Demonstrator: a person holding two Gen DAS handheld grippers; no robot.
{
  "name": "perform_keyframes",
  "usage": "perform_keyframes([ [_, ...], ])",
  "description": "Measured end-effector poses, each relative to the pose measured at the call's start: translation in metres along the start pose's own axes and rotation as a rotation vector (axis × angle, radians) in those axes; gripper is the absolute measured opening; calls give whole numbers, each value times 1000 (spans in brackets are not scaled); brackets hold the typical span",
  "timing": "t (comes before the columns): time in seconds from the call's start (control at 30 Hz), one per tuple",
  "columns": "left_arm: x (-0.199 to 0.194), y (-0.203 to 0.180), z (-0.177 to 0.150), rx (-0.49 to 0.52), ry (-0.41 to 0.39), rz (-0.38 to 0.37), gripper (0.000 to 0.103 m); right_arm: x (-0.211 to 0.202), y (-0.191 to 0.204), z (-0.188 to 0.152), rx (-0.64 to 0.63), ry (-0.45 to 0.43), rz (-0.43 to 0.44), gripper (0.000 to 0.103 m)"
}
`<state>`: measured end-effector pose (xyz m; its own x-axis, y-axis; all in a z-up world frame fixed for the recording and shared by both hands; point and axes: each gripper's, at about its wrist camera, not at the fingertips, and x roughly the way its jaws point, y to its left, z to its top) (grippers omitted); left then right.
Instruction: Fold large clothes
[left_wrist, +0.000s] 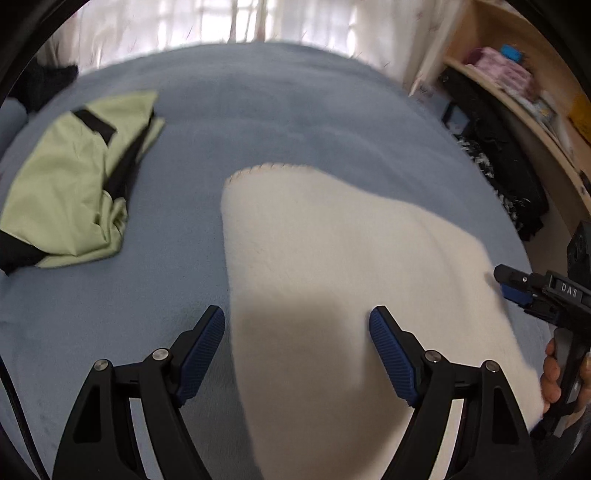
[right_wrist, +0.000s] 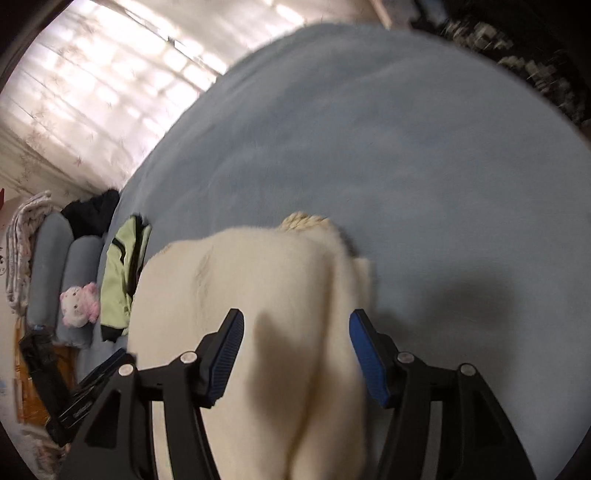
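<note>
Two open, empty grippers, left gripper (left_wrist: 297, 338) and right gripper (right_wrist: 296, 341), hover over the cream garment (left_wrist: 332, 258), which stretches lengthwise straight ahead of both

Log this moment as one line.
left gripper open | right gripper open | cream garment on blue bed, unheld | green jacket aside

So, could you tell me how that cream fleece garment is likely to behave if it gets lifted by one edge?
The cream fleece garment would probably hang floppy: it lies slumped in soft folds on the blue bedcover. Its fuzzy pile likely grips ribbed pads rather than slipping. It looks thick, so perhaps bulky but light.
</note>
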<state>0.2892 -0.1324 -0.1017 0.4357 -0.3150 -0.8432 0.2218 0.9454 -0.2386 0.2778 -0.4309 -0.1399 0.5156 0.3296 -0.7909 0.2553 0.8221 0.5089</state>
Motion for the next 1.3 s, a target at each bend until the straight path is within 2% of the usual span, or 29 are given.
perform_keyframes([
  [0.03, 7, 3, 4, -9, 16, -15, 79, 11, 2, 4, -24, 8, -4, 56],
  [0.07, 13, 5, 7, -20, 31, -26, 78, 17, 6, 5, -61, 8, -11, 29],
  [0.13, 18, 5, 10, -20, 43, -50, 72, 24, 13, 6, -126, 2, -57, 17],
  [0.17, 16, 2, 10, -5, 29, -45, 71, 16, 17, 3, -154, -32, -61, 13],
  [0.23, 15, -1, 4, 41, -16, -40, 70, 7, 18, -7, -214, -96, -73, 14],
  [0.3, 22, -1, -4, 57, -25, -37, 71, 26, 4, -13, -196, -47, -99, 17],
  [0.33, 21, -2, -5, 60, -35, -29, 71, 22, 2, -18, -196, -71, -90, 18],
  [0.4, 10, -7, -8, 71, -62, -1, 71, 6, 8, -24, -196, -93, -106, 23],
  [0.47, -10, -16, -15, 99, -105, 47, 70, -17, 18, -36, -213, -139, -192, 24],
  [0.5, -20, -19, -18, 112, -127, 57, 70, -34, 27, -49, -248, -189, -226, 24],
  [0.57, -42, -28, -33, 147, -173, 69, 70, -57, 43, -73, -309, -259, -241, 24],
  [0.63, -62, -34, -53, 166, -202, 69, 66, -76, 59, -104, -368, -304, -204, 24],
  [0.7, -75, -38, -73, 163, -204, 55, 56, -80, 72, -127, -371, -296, -147, 24],
  [0.77, -83, -39, -91, 155, -194, 42, 38, -82, 77, -153, -356, -298, -108, 24],
  [0.87, -88, -36, -118, 113, -183, 31, 32, -78, 77, -185, -336, -316, -161, 24],
  [1.0, -76, -28, -142, 67, -154, 43, 30, -60, 52, -204, -298, -276, -304, 18],
  [1.13, -71, -22, -156, 51, -186, 38, 32, -63, 21, -214, -211, -221, -255, 13],
  [1.3, -71, -25, -158, 13, -184, 62, 35, -63, 14, -217, -141, -197, -239, 15],
])
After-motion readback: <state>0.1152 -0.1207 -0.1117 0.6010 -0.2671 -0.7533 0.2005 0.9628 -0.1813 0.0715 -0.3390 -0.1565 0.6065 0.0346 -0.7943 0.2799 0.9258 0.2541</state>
